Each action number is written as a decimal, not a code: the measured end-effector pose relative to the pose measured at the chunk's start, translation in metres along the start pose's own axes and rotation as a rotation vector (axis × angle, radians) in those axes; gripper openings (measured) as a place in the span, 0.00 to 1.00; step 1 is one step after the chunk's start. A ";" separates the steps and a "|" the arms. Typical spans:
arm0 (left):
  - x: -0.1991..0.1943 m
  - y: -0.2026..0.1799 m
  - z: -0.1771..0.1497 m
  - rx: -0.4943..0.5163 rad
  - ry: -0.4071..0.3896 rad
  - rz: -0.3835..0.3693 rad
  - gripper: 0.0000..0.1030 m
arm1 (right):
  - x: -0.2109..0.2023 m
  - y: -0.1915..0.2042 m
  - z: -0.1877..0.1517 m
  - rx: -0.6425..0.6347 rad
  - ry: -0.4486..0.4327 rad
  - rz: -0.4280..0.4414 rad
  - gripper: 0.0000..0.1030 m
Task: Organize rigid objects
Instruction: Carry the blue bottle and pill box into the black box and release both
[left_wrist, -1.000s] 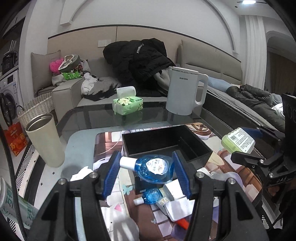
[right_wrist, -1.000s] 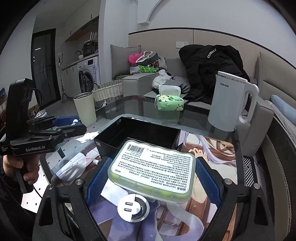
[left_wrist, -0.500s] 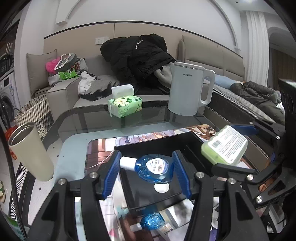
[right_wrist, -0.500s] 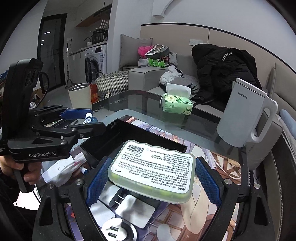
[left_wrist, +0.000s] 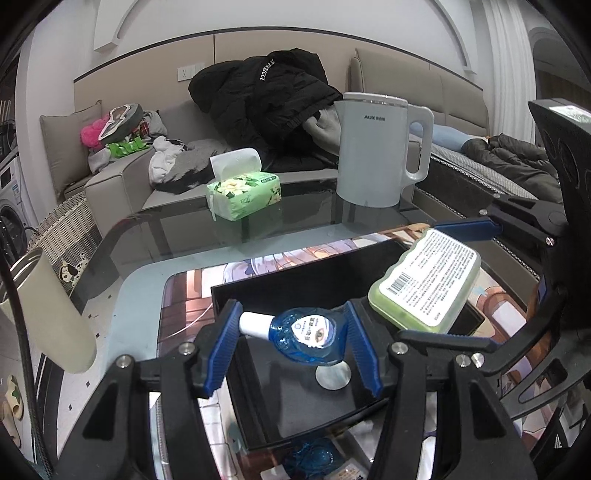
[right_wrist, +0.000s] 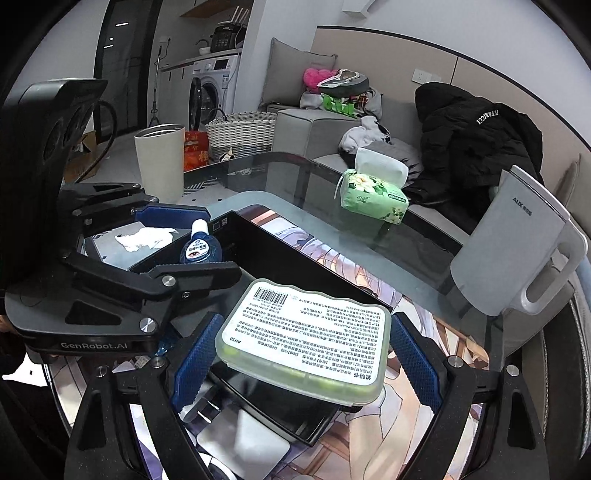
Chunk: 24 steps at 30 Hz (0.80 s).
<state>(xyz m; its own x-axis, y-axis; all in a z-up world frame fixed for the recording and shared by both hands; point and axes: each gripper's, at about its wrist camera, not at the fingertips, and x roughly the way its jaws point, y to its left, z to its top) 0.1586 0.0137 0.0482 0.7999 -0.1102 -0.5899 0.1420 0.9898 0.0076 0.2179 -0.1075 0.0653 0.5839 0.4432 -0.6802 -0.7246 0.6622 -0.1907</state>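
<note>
A black open tray (left_wrist: 295, 284) stands on a printed mat on the glass table. My left gripper (left_wrist: 291, 325) is shut on a small blue eye-drop bottle (left_wrist: 306, 338) with a white cap, held just above the tray's inside. My right gripper (right_wrist: 304, 350) is shut on a flat green box (right_wrist: 306, 336) with a white printed label, held tilted over the tray's right side. In the left wrist view the green box (left_wrist: 428, 280) hangs to the right of the bottle. In the right wrist view the bottle (right_wrist: 199, 251) shows to the left, over the tray's wall (right_wrist: 280, 247).
A round metal disc (left_wrist: 332, 374) lies in the tray. A second blue bottle (left_wrist: 310, 456) and white adapters (right_wrist: 243, 443) lie on the mat in front. A white kettle (left_wrist: 373, 155), a green tissue pack (left_wrist: 243, 192) and a beige cup (left_wrist: 48, 317) stand around.
Both grippers have moved forward and slightly down with their loads, from in front of the tray to over it. The green box has come closer to the bottle and tilted.
</note>
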 end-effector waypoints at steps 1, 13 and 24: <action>0.002 0.000 -0.001 0.004 0.009 -0.001 0.55 | 0.003 0.000 0.000 -0.006 0.008 0.006 0.88; 0.013 -0.010 -0.012 0.047 0.049 0.005 0.55 | 0.031 -0.007 0.003 -0.036 0.061 0.099 0.88; 0.002 -0.008 -0.015 0.078 0.078 -0.024 0.55 | 0.028 0.003 0.001 -0.033 0.122 0.142 0.88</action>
<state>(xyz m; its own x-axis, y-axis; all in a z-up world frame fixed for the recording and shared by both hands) 0.1503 0.0070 0.0351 0.7485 -0.1230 -0.6517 0.2078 0.9767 0.0544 0.2318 -0.0926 0.0464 0.4277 0.4530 -0.7822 -0.8096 0.5768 -0.1086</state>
